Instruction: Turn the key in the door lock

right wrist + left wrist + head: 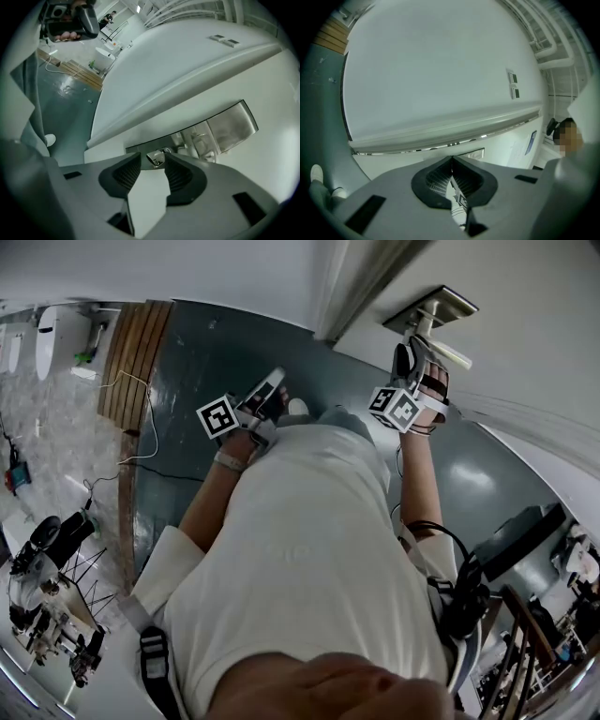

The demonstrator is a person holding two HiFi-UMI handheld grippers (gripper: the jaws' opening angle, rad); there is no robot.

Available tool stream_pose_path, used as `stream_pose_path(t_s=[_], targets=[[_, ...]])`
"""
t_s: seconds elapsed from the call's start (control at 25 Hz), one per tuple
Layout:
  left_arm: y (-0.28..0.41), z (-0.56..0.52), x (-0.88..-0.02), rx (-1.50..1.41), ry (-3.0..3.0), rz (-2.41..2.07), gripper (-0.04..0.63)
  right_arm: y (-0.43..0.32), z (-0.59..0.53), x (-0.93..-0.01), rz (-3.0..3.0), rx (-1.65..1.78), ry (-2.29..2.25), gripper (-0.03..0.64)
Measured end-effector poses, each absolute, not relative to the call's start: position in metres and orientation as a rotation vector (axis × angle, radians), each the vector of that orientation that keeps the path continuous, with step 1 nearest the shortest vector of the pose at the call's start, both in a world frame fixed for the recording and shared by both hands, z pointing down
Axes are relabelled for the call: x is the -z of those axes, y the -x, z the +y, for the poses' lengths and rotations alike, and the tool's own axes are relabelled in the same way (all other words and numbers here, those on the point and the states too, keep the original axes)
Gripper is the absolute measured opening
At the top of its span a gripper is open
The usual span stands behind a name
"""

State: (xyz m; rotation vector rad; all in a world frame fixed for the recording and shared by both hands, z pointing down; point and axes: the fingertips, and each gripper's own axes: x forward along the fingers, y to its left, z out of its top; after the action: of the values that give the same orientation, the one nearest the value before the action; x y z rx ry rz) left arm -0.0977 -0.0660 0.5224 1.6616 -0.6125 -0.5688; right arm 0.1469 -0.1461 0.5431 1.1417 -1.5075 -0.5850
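The steel lock plate [225, 125] sits on the white door [197, 65], and the small metal key [158, 157] sticks out of its left end. My right gripper [152, 164] is open, with its two black pads standing on either side of the key head and not pressing on it. In the head view the right gripper [417, 351] reaches up to the lock plate [439, 307] and its handle. My left gripper [451, 161] is shut with nothing in it and faces a bare wall. It hangs low over the floor [277, 381], away from the door.
The white door frame [352, 282] runs up beside the lock. Dark grey floor [187, 381] lies below, with wooden planks [131, 352] and cables at the left. Camera gear on a stand [47, 587] is at the lower left. A white shoe [297, 407] shows near the left gripper.
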Motion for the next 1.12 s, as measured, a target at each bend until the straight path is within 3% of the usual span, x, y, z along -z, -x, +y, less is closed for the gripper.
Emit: stream_pose_path(t_s=[0.44,1.12], targets=[[0.105,-0.067,-0.523,0.583,-1.659,-0.626,0.008,-0.148,-0.171,-0.541,-1.45,0.66,-1.193,0.14],[0.103,-0.068,-0.523,0.586,-1.644,-0.621,0.008,-0.151,-0.168,-0.533,-1.641,0.422,-1.43,0.137]])
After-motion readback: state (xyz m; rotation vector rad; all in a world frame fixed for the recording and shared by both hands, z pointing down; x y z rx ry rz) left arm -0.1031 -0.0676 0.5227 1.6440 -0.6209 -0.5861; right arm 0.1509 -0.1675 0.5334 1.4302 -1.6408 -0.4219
